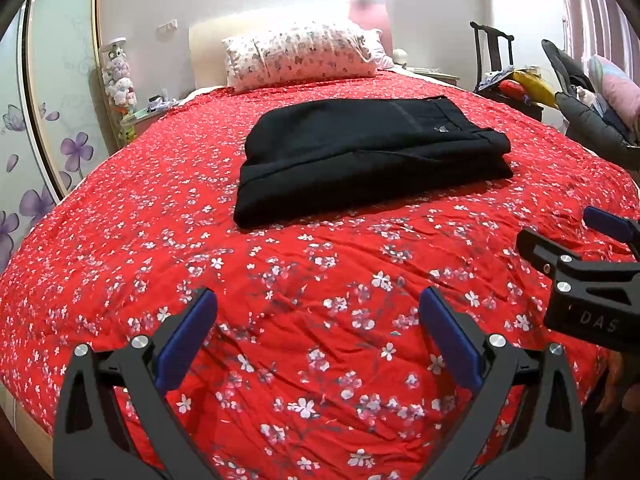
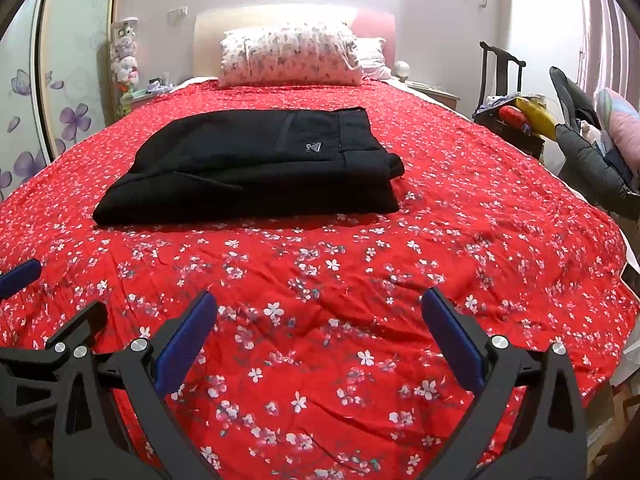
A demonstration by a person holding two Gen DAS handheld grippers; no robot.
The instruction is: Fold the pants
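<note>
Black pants lie folded into a flat rectangular stack in the middle of the bed, waistband to the right; they also show in the right wrist view. My left gripper is open and empty, held over the bedspread well short of the pants. My right gripper is open and empty, also short of the pants and to their right. The right gripper shows at the right edge of the left wrist view, and a left finger pad shows at the left edge of the right wrist view.
The bed has a red floral bedspread. A patterned pillow lies at the headboard. A wardrobe with purple flowers stands left. A dark chair, a stand with clothes and a padded jacket are on the right.
</note>
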